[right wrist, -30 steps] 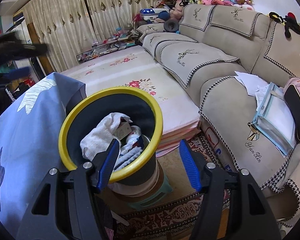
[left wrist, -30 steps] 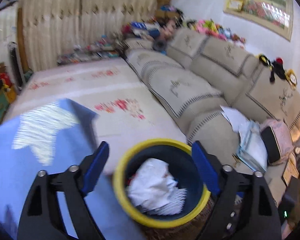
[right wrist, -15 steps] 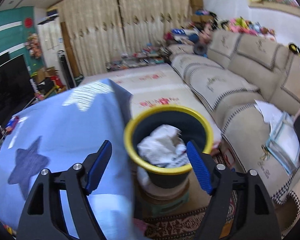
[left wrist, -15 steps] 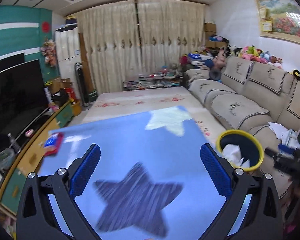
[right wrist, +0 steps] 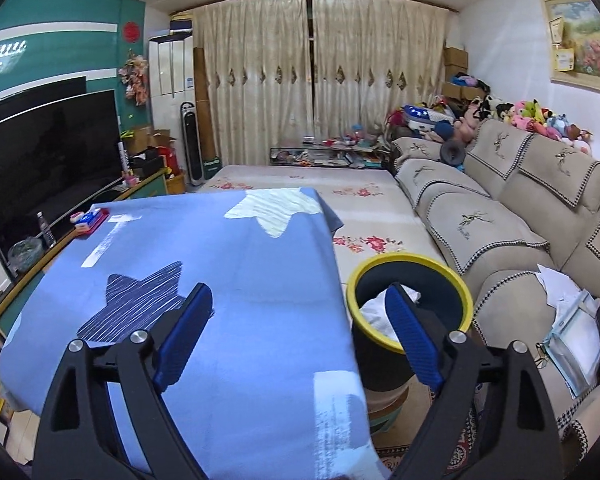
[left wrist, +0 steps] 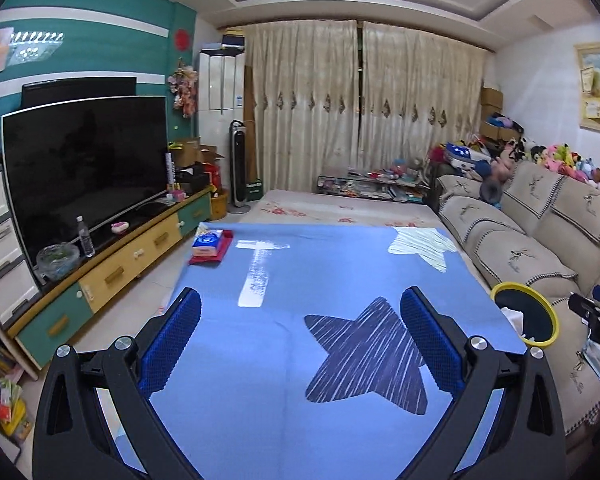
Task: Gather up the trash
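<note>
A dark bin with a yellow rim (right wrist: 410, 276) stands beside the table's right edge with crumpled white paper (right wrist: 374, 316) in it; the left wrist view shows the bin (left wrist: 526, 318) at far right. My left gripper (left wrist: 300, 340) hangs wide open over the blue star-patterned tablecloth (left wrist: 320, 280), nothing between its fingers. My right gripper (right wrist: 298, 338) straddles the cloth's right edge and the bin, its jaws still opening and empty. Its tip (left wrist: 598, 314) shows at the right edge of the left wrist view. A blue tissue pack on a red tray (left wrist: 210, 246) sits at the table's far left corner.
A beige sofa (right wrist: 500, 216) runs along the right, with papers and a folder (right wrist: 572, 328) on its seat. A TV (left wrist: 84, 168) on a low cabinet lines the left wall. A floral mat (right wrist: 340, 200) lies beyond the table, curtains behind it.
Both grippers swung left and away from the bin toward the table. The left one now faces the tablecloth and TV. The right jaws spread wider, with the bin now at their right.
</note>
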A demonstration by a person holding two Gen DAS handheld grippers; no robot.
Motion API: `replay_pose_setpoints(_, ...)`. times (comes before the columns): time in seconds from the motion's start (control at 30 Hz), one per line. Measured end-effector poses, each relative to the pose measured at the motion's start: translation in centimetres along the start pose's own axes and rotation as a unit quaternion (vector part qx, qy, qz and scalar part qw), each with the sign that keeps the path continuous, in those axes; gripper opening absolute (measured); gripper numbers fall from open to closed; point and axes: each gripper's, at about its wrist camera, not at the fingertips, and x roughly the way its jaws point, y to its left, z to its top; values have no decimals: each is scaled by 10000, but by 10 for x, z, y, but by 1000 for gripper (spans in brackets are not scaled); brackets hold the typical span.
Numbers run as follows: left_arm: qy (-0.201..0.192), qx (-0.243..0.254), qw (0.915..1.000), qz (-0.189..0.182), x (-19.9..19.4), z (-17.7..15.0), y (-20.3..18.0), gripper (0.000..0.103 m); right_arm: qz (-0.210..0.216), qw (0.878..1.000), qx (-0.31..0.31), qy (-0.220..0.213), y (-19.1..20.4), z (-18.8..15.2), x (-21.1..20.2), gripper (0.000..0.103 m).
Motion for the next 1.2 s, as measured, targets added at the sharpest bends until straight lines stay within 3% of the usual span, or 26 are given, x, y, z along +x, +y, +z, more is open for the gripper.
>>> replay_pose_setpoints(0.47, 21, 302, 9995, 31, -5, 11, -40, 98, 109, 9997, 204, 116, -14, -6, 8, 84)
replay_pose_setpoints(1.2, 109, 429, 9990, -90, 2, 11, -52, 98, 93, 9995, 264, 142, -15, -8, 11, 84)
